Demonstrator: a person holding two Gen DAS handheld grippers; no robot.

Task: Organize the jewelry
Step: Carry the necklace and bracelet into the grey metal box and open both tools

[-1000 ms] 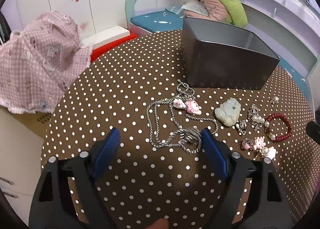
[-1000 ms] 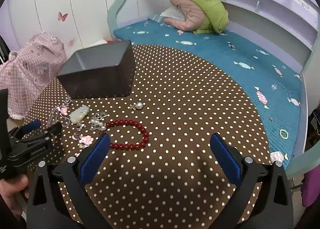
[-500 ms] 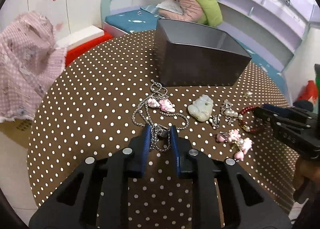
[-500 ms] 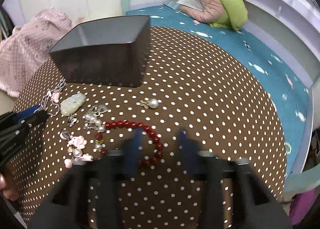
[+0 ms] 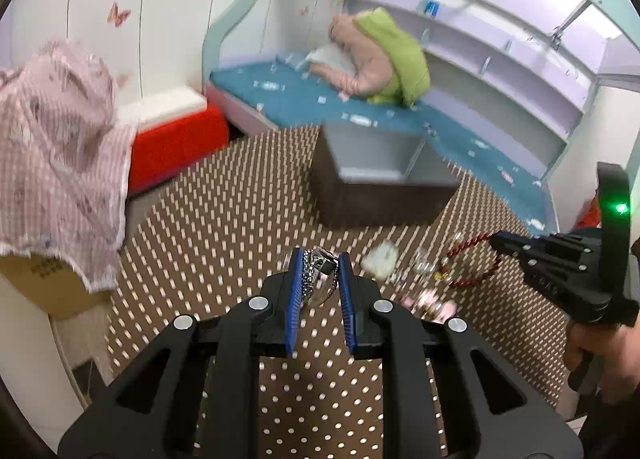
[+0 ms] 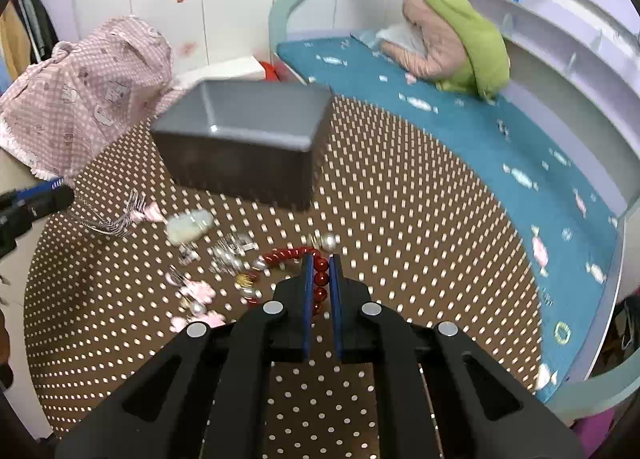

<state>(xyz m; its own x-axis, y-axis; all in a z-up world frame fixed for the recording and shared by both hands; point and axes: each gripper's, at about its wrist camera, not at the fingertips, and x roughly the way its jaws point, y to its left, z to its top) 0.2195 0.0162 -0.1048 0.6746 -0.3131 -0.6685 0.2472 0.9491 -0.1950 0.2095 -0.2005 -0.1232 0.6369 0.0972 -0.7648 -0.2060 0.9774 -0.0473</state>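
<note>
**Both grippers clamped on jewelry over the dotted table**

The left gripper (image 5: 319, 259) has its jaws closed on a silver chain necklace (image 5: 316, 279); the bunched chain sits between the blue pads, and in the right wrist view its loose end trails down and to the right toward the table (image 6: 400, 199), long axis slanting. The right gripper (image 6: 320, 261) has its jaws clamped on a red bead bracelet (image 6: 294, 253); a short run of beads stands in line with the fingers between the pads, while the rest of the loop curves off to the left. In the left wrist view the bracelet hangs from the jaw tips, stretched leftward and downward.

The grey box (image 6: 244, 147) stands open-topped on the brown polka-dot table behind both grippers, its long axis running left to right in the right wrist view. A pale green pendant (image 6: 190, 223), pink charms (image 6: 196, 293) and a pearl piece (image 6: 329, 241) lie scattered on the table in front of the box, between the two grippers.
</note>
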